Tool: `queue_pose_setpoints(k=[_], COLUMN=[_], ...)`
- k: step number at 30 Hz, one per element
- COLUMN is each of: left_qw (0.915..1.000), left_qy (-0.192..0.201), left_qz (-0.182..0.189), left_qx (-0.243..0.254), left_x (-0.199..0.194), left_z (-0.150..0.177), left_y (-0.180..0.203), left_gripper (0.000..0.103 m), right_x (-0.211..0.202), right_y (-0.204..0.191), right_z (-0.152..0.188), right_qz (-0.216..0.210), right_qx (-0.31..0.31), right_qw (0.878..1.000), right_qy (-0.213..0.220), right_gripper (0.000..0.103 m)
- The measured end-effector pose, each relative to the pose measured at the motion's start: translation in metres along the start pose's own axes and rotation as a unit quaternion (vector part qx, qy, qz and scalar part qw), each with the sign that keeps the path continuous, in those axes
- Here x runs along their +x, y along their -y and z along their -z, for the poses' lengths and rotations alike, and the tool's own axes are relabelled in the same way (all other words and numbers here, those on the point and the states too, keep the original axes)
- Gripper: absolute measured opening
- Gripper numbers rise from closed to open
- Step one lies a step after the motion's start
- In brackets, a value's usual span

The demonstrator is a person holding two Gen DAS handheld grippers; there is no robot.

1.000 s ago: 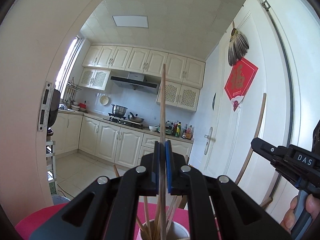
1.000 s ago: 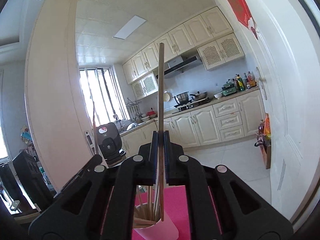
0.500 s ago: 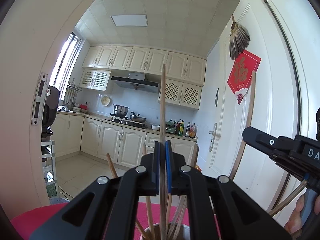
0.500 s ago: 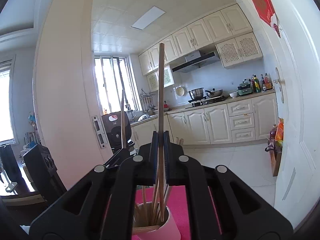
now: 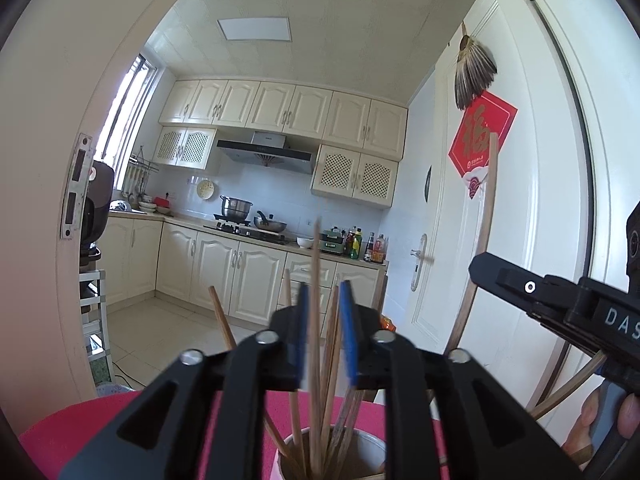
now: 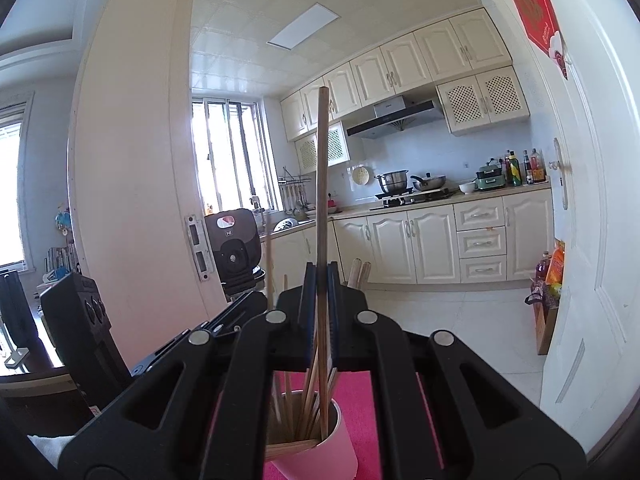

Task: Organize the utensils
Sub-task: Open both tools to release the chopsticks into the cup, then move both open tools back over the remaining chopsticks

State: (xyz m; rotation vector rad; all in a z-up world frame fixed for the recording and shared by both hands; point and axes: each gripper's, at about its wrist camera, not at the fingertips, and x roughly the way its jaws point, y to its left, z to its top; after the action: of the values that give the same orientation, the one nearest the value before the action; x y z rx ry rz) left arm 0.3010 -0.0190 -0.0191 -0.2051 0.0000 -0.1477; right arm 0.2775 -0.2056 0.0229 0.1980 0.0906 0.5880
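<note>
Wooden chopsticks (image 6: 308, 396) upright in pink-and-white cup (image 6: 336, 444) on pink mat (image 6: 360, 400).

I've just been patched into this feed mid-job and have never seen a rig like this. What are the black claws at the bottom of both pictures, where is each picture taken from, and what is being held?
There is no robot: a person holds a black two-finger gripper in each hand, and a fisheye camera on each looks forward along its fingers.

The left wrist view shows the left gripper with blue pads. Its jaws are opening, and a thin wooden chopstick stands loose between them, its lower end in the pale pink cup of chopsticks. At the right edge of that view you see the other gripper and the person's fingers.

The right wrist view shows the right gripper clamped on another long wooden chopstick, held upright above the same cup. The cup stands on a pink-red tabletop. Behind is a kitchen with cream cabinets.
</note>
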Motion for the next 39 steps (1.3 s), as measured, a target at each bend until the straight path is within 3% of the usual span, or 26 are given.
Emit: queue_pose_setpoints(k=[7,15,30,33,37,39], left_qw=[0.9999,0.9996,0.9980,0.9976,0.9966,0.9955], left_qy=[-0.007,-0.012,-0.008,-0.010,-0.022,-0.033], left_qz=[-0.006,-0.007,-0.034,-0.041,-0.051,-0.057], left_qx=[0.007,0.026,0.052,0.056,0.061,0.069], left_x=[-0.010,-0.029,-0.096,-0.113,-0.134,-0.144], left_z=[-0.006,-0.016,-0.055,-0.061,-0.066,-0.066], left_y=[0.000,0.004,0.015,0.016,0.017,0.018], left_gripper=[0.036,0.059,0.067,0.070,0.071,0.071], right_x=[0.000,-0.006,-0.061,-0.074,-0.092,-0.099], right_y=[-0.004,-0.009,-0.032,-0.039,-0.051,-0.058], right_z=[0.000,-0.004,-0.027,-0.030,-0.032,-0.032], right_qz=[0.010,0.027,0.080,0.085,0.083,0.081], right_qx=[0.002,0.009,-0.003,-0.004,-0.005,-0.008], right_qw=[1.000,0.999,0.997,0.996,0.997,0.997], right_qy=[-0.010,-0.024,-0.003,0.001,0.008,0.009], right_gripper=[0.006,0.007,0.007,0.012,0.044,0.047])
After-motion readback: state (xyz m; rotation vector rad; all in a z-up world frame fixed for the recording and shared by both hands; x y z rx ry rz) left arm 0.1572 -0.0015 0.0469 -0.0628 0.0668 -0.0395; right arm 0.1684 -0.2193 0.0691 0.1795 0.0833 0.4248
